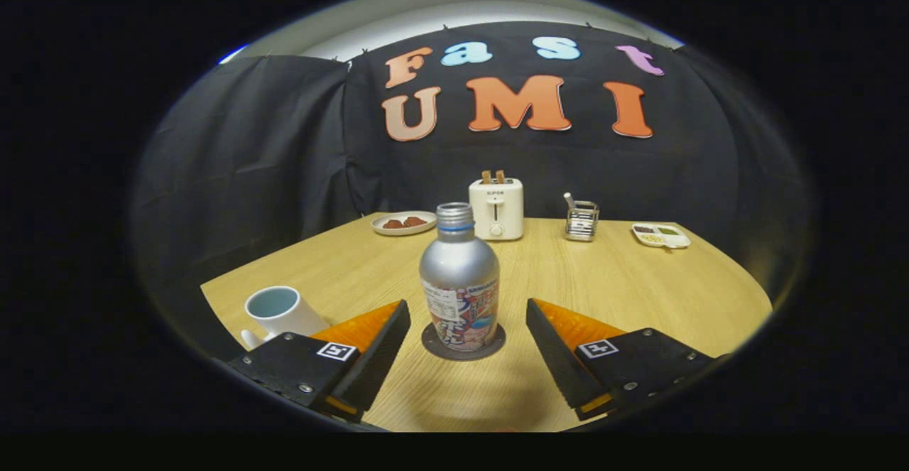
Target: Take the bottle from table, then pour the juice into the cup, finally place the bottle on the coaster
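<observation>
A silver bottle with a printed label and no cap stands upright on a dark round coaster on the wooden table. My gripper is open, its two fingers spread wide on either side of the bottle's base without touching it. The bottle sits just ahead of the fingertips, centred in the gap. A white cup with a pale blue inside stands to the left, right behind the left finger, partly hidden by it.
At the table's far side stand a white toaster with toast in it, a plate with brown food to its left, a small wire holder and a divided snack dish to its right.
</observation>
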Available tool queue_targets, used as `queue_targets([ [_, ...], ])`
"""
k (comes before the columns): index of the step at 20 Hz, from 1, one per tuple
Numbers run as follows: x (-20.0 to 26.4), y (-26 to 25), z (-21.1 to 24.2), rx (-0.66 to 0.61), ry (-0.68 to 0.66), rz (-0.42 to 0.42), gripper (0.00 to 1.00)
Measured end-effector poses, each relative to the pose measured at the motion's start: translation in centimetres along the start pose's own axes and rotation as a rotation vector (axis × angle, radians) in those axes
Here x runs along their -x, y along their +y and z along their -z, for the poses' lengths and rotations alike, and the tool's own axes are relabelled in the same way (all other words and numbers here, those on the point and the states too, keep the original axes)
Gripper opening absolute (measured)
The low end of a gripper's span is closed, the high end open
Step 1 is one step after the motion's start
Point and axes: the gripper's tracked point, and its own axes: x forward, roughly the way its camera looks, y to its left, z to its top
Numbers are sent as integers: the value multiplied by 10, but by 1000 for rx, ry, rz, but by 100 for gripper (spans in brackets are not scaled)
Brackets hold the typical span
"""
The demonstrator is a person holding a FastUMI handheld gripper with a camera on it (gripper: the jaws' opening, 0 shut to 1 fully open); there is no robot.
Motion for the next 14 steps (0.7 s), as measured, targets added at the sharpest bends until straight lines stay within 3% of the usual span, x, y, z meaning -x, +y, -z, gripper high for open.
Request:
queue_targets([
  [8,86,-60,-56,-5,-142,157,97],
  [14,139,-99,-59,8,-176,281,97],
])
